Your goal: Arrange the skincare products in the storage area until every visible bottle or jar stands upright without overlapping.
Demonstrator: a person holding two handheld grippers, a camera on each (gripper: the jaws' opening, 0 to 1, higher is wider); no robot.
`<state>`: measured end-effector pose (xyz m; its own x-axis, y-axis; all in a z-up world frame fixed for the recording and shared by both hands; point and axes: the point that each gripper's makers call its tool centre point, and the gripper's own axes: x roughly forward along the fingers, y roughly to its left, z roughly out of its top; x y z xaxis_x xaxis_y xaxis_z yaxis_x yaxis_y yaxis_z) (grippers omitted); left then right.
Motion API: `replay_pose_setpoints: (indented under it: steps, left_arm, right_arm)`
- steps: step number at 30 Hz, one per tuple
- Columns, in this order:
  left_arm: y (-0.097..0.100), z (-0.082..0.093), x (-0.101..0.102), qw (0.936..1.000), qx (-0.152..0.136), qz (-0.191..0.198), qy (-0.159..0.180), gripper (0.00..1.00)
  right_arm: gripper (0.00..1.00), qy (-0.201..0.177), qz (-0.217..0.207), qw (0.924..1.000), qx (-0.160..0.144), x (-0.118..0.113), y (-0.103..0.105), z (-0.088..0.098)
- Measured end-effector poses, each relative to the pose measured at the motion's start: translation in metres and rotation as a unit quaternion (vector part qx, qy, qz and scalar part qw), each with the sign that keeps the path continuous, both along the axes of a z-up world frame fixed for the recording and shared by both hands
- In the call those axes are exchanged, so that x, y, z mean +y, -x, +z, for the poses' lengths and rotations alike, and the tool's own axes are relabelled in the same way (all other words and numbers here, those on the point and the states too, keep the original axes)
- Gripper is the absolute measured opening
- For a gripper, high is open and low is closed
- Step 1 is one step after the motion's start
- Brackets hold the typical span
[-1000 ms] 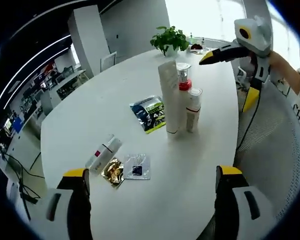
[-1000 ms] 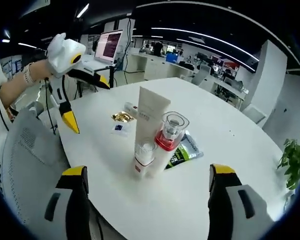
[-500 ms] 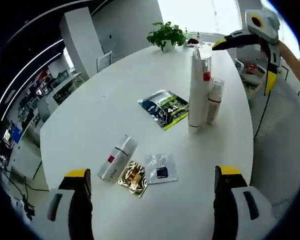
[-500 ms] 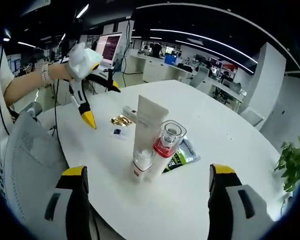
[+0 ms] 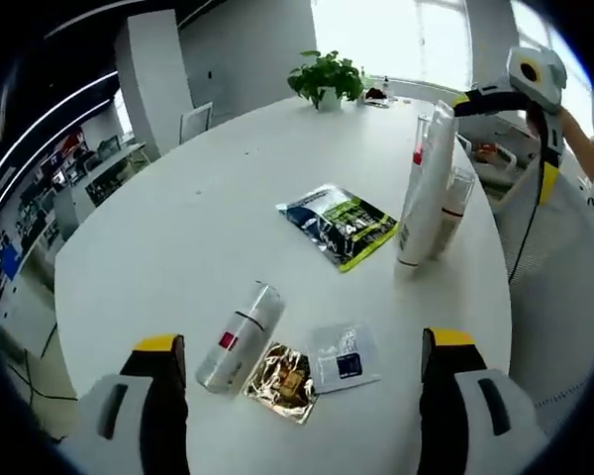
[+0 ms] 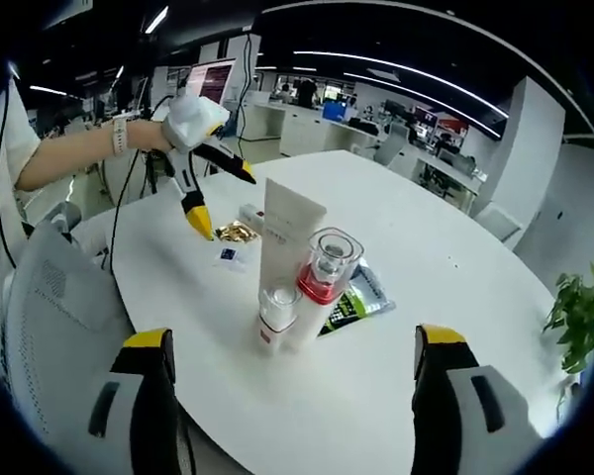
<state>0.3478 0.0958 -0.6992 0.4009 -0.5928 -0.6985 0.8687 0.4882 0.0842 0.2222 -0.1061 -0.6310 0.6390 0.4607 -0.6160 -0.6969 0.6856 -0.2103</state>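
Note:
A white bottle with a red label (image 5: 238, 336) lies on its side on the white table (image 5: 178, 228), just ahead of my open left gripper (image 5: 302, 341). Beside the bottle lie a gold sachet (image 5: 282, 381) and a clear sachet (image 5: 344, 356). Further off, a tall white tube (image 5: 426, 188), a red-collared pump bottle (image 5: 419, 139) and a small clear-capped bottle (image 5: 453, 203) stand upright, close together. From my open right gripper (image 6: 292, 341) the tube (image 6: 282, 237), pump bottle (image 6: 322, 282) and small bottle (image 6: 274, 317) stand straight ahead. Beyond them the left gripper (image 6: 224, 198) hovers open over the lying bottle (image 6: 251, 215).
A green and black pouch (image 5: 339, 223) lies flat between the two groups. A potted plant (image 5: 325, 77) stands at the table's far end. The right gripper (image 5: 503, 143) hangs open off the table's right edge. Chairs and office desks surround the table.
The left gripper has moved in over the table toward the lying bottle and sachets, which now look nearer and lower in its view. The right gripper has barely shifted. No product has moved.

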Motion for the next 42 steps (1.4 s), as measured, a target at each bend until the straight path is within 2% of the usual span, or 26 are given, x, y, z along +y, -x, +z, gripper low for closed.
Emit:
replay_pose_setpoints:
  steps: [2, 5, 9, 13, 17, 19, 20, 25, 27, 28, 29, 32, 36, 39, 42]
  left_arm:
    - [-0.01, -0.004, 0.004, 0.9997, -0.012, -0.004, -0.02, 0.91]
    - [-0.019, -0.012, 0.008, 0.9986, -0.014, -0.011, -0.05, 0.87]
    - [-0.028, -0.02, 0.01, 0.9985, 0.0, -0.006, -0.054, 0.83]
    - [-0.033, -0.029, 0.01, 0.9975, 0.007, -0.018, -0.069, 0.77]
    - [-0.043, -0.038, 0.013, 0.9958, 0.003, -0.022, -0.089, 0.75]
    - [-0.043, -0.041, 0.014, 0.9959, 0.015, -0.019, -0.087, 0.69]
    - [-0.042, -0.04, 0.013, 0.9959, 0.012, -0.02, -0.087, 0.64]
    - [-0.052, -0.049, 0.017, 0.9948, 0.018, -0.02, -0.099, 0.57]
    - [-0.057, -0.053, 0.019, 0.9938, 0.017, -0.022, -0.108, 0.55]
    - [-0.06, -0.052, 0.02, 0.9931, 0.001, -0.024, -0.115, 0.53]
    - [-0.061, -0.052, 0.02, 0.9928, -0.003, -0.022, -0.117, 0.5]
    - [-0.057, -0.055, 0.017, 0.9922, 0.012, -0.028, -0.121, 0.42]
    - [-0.053, -0.059, 0.017, 0.99, 0.022, -0.038, -0.134, 0.37]
    - [-0.049, -0.061, 0.017, 0.9895, 0.041, -0.04, -0.133, 0.31]
    - [-0.046, -0.06, 0.014, 0.9895, 0.041, -0.044, -0.131, 0.24]
  right_arm:
    - [1.0, 0.001, -0.002, 1.0, 0.0, -0.002, 0.0, 0.0]
    - [1.0, 0.002, -0.004, 1.0, 0.0, -0.003, -0.001, 0.0]
    - [1.0, 0.01, -0.005, 0.9999, 0.0, -0.008, -0.002, 0.0]
    - [1.0, 0.01, -0.006, 0.9999, -0.001, -0.011, -0.004, 0.001]
    - [1.0, 0.01, -0.011, 0.9999, -0.002, -0.013, -0.004, 0.003]
    - [1.0, 0.009, -0.013, 0.9999, -0.003, -0.015, -0.004, 0.003]
    - [1.0, 0.009, -0.015, 0.9998, -0.003, -0.015, -0.004, 0.003]
    - [1.0, 0.008, -0.021, 0.9998, 0.001, -0.016, -0.004, 0.001]
    - [1.0, 0.006, -0.024, 0.9997, 0.004, -0.017, -0.003, -0.001]
    - [1.0, 0.006, -0.024, 0.9997, 0.005, -0.018, -0.004, -0.001]
    - [1.0, 0.006, -0.026, 0.9996, 0.005, -0.018, -0.004, -0.001]
    - [1.0, 0.006, -0.027, 0.9996, 0.005, -0.018, -0.003, -0.002]
    - [1.0, 0.006, -0.03, 0.9995, 0.008, -0.019, -0.004, -0.004]
    - [0.99, 0.005, -0.031, 0.9995, 0.008, -0.019, -0.006, -0.004]
    - [0.97, 0.003, -0.034, 0.9994, 0.002, -0.019, -0.008, -0.003]
